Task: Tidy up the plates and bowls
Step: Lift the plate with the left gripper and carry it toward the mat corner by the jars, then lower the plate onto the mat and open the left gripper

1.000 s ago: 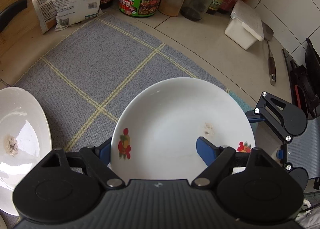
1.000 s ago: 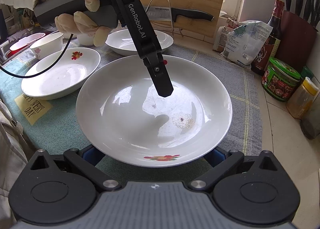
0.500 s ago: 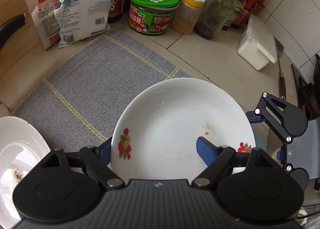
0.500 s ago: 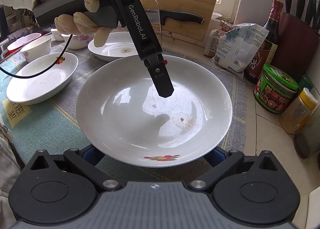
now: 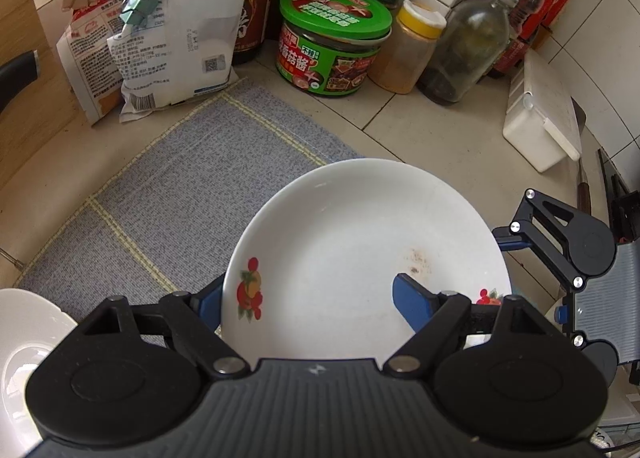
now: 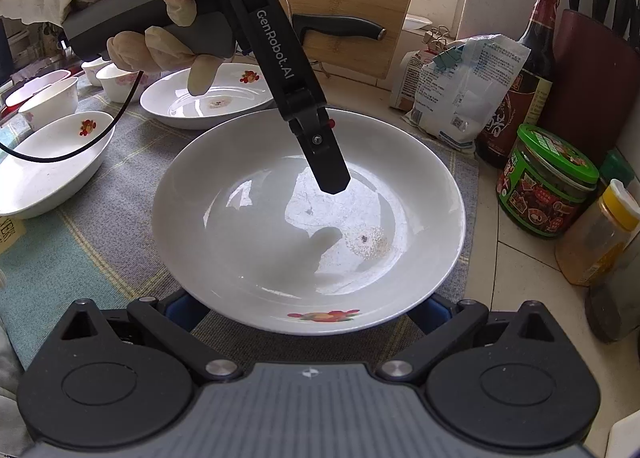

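A grey cloth mat with yellow stripes point(image 5: 188, 186) covered the tiled counter. Over it, the left gripper point(image 5: 308, 300) pinched the rim of a white, fruit-printed shallow plate point(image 5: 360, 258), one finger inside. The right gripper point(image 6: 308, 306) sat spread beneath the plate's near edge, unclenched.

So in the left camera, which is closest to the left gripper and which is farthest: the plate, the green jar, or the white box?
1. Plate: in the left gripper, its rim between the fingers.
2. White box: far right, on the tiles.
3. Green jar: back centre, among the bottles.
The box and jar are almost too close to call.
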{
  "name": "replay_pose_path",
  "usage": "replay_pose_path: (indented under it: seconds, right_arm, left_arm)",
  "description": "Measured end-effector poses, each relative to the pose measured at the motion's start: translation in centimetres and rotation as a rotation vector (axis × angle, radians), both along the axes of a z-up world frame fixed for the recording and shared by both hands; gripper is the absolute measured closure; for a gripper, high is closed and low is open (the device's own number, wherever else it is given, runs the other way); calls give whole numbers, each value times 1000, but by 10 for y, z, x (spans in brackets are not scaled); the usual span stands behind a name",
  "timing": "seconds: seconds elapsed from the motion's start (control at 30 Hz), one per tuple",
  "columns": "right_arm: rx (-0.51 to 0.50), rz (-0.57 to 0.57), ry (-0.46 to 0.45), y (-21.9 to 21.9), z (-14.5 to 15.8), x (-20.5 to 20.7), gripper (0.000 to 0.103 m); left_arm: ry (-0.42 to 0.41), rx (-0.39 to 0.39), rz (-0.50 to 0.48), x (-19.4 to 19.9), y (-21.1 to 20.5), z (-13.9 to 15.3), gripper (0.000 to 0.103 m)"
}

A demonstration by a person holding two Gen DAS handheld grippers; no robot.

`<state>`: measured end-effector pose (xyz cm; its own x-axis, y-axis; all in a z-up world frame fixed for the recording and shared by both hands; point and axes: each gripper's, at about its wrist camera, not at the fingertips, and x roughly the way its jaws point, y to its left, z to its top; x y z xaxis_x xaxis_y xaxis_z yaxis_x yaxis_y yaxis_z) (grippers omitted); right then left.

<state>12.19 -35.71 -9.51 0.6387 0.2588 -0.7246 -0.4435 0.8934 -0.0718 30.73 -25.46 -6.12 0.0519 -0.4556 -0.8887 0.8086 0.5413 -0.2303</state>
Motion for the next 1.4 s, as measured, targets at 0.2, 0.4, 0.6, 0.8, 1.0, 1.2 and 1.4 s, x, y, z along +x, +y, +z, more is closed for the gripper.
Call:
replay_pose_path:
  seconds: [0.2, 0.4, 0.6, 0.8, 1.0, 1.2, 1.4]
  right_arm:
    - [-3, 2, 2, -5, -2, 9, 0]
    - [2, -3, 11, -11, -7, 18, 0]
    - [7, -8, 20, -15, -12, 26, 0]
    - [20, -17, 29, -19, -16, 30, 0]
    - [24, -25, 39, -20, -17, 31, 0]
    - [27, -34, 44, -20, -18, 32, 0]
    - [23, -40, 46, -19, -18, 31, 0]
  left_arm:
    - [-5, 6, 2, 10, -6, -5, 19]
    - [-2, 13, 0, 18, -11, -12, 19]
    - [-7, 19, -2, 24, -16, -17, 19]
    - [-5, 28, -3, 29, -23, -21, 19]
    - [-6, 32, -11, 29, -27, -24, 19]
    - [-11, 32, -12, 28, -29, -26, 19]
    - [-45, 34, -22, 23, -28, -25, 18]
